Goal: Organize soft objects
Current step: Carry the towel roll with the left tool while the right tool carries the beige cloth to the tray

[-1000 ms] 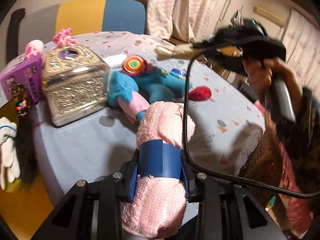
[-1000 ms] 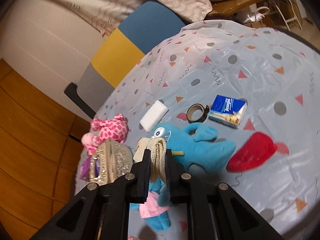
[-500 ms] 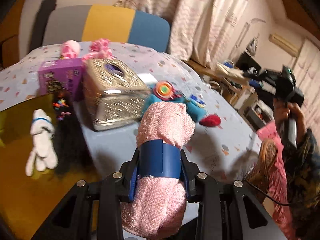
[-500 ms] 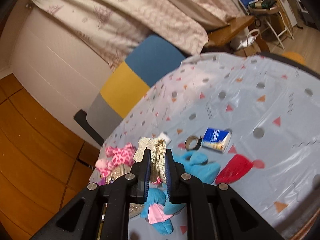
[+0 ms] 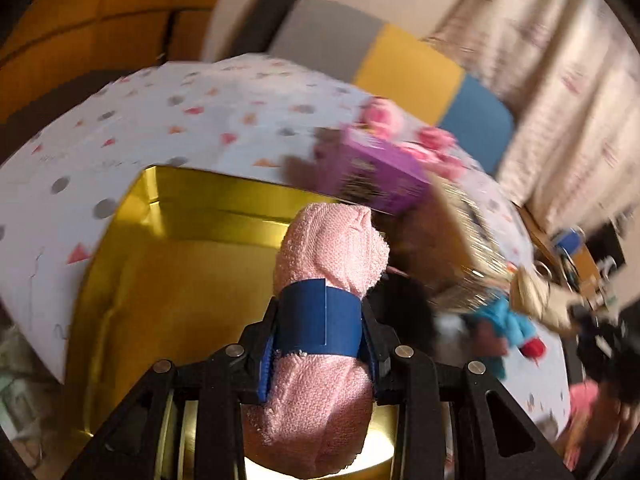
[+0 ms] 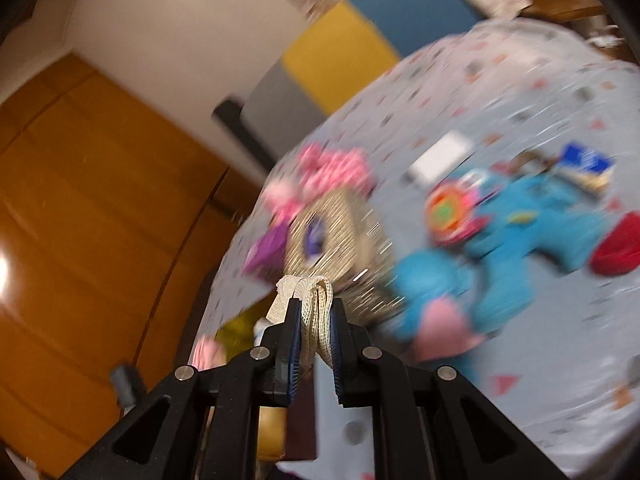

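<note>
Left claw (image 5: 320,328) is closed on a rolled pink towel (image 5: 320,360), its blue pads pressing the roll at a blue band (image 5: 318,320) wrapped around its middle; the roll sticks out past the fingertips at one end and bulges back toward the camera at the other. Under and beyond the towel lies a shiny gold tray (image 5: 168,280), which sits on the tabletop (image 5: 200,128) with its pale cloth of dots and triangles. Just past the tray's far corner stands a purple box (image 5: 376,176), with a pink spotted plush (image 5: 400,128) behind it and a glittery gold box (image 5: 464,240) beside it; the whole view is smeared, so finer detail there cannot be told. Right claw (image 6: 316,316) is pinched fully together on a folded strip of cream mesh fabric (image 6: 314,304), which stands up between the pads and pokes out above the fingertips. Beyond it on the tabletop, blurred, are the glittery gold box (image 6: 340,240), the pink spotted plush (image 6: 328,172), a blue plush toy (image 6: 520,236) lying flat with a round orange and green disc (image 6: 448,212) at its head end, a red soft piece (image 6: 616,248) near the right edge, and a small white block (image 6: 440,156) farther back.
</note>
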The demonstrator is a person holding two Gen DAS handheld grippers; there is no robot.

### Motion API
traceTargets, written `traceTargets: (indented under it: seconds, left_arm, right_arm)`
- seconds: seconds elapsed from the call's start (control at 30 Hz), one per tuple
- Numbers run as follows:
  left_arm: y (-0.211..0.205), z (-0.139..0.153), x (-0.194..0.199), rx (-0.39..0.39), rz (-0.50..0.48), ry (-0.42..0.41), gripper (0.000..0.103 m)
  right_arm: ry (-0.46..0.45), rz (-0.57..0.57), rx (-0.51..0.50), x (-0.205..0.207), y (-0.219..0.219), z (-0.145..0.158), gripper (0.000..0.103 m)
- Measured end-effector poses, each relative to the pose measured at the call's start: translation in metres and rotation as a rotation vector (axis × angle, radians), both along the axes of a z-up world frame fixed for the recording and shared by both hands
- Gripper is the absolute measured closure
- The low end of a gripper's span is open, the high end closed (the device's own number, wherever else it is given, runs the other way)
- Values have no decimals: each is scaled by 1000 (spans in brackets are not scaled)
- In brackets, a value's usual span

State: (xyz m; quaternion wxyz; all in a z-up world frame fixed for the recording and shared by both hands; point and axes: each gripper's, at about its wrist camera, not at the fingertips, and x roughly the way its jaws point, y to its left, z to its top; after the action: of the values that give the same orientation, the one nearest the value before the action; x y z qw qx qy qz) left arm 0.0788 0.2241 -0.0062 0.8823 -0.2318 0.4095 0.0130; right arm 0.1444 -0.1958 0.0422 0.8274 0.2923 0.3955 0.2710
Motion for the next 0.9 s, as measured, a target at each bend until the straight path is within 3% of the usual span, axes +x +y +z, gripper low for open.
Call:
traceTargets:
  seconds: [0.17,0.43,0.63,0.73,0.9]
  left_arm:
    - [29,-17,18,-29,83,50,67]
    - [35,-30,61,-49,105,107,66]
    - [34,-29,75,-35,104,99,37]
    - [31,-23,71,-13,101,71,33]
    - [14,-8,51,103,75,15,33]
  right_arm:
    - [42,161,-28,0,71,-16,91]
    - [77,336,-135,-5,151,-33,91]
    - [101,428,-271,-12,198,-54,90]
    - [84,422,-343,-12,210,-61,82]
    - [47,406,-396,-12,217,-61,65]
